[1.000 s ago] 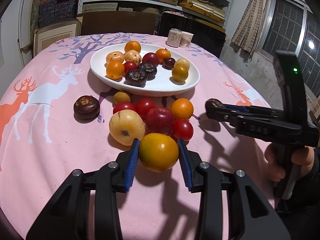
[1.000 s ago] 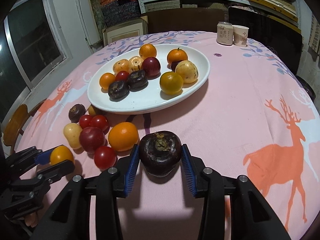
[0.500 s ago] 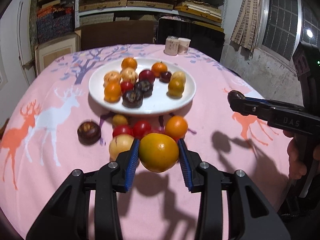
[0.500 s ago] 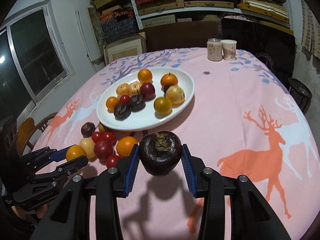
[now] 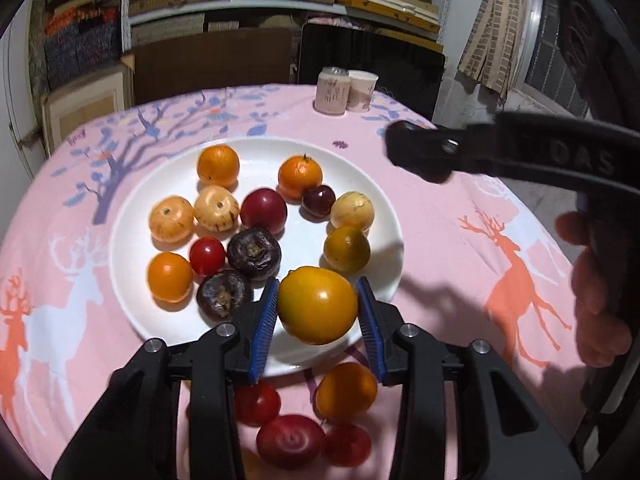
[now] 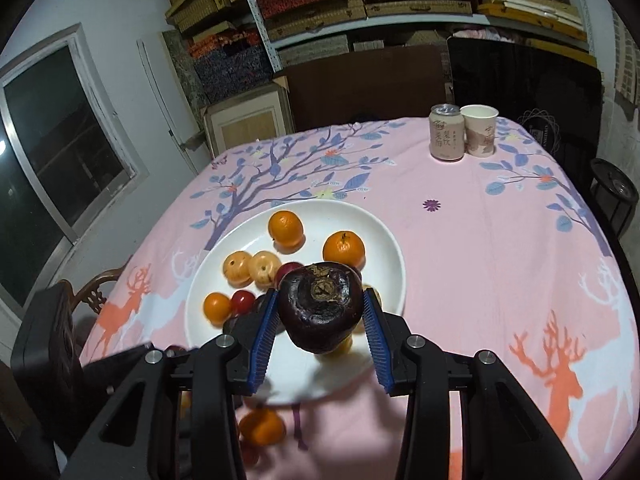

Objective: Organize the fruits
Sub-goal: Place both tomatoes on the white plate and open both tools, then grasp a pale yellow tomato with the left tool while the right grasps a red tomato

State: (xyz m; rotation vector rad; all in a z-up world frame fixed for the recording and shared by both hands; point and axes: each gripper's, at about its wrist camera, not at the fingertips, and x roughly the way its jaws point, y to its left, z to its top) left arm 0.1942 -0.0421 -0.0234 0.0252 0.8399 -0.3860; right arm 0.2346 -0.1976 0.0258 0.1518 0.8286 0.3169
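My left gripper (image 5: 318, 322) is shut on a yellow-orange fruit (image 5: 317, 304) and holds it above the near rim of the white plate (image 5: 132, 196). The plate holds several oranges, pale yellow fruits, red fruits and dark purple fruits. My right gripper (image 6: 320, 330) is shut on a dark purple fruit (image 6: 320, 310) and holds it over the plate (image 6: 384, 240). The right gripper's arm (image 5: 512, 152) crosses the upper right of the left wrist view.
Loose fruits lie on the pink tablecloth in front of the plate: an orange (image 5: 346, 390) and red ones (image 5: 290, 442). A can (image 6: 447, 131) and a paper cup (image 6: 479, 130) stand at the table's far edge. Shelves, boxes and a chair (image 6: 96, 292) surround the table.
Both grippers have lifted and moved forward with their fruits, from the near table to above the plate. The loose fruits now lie below and behind the left gripper.
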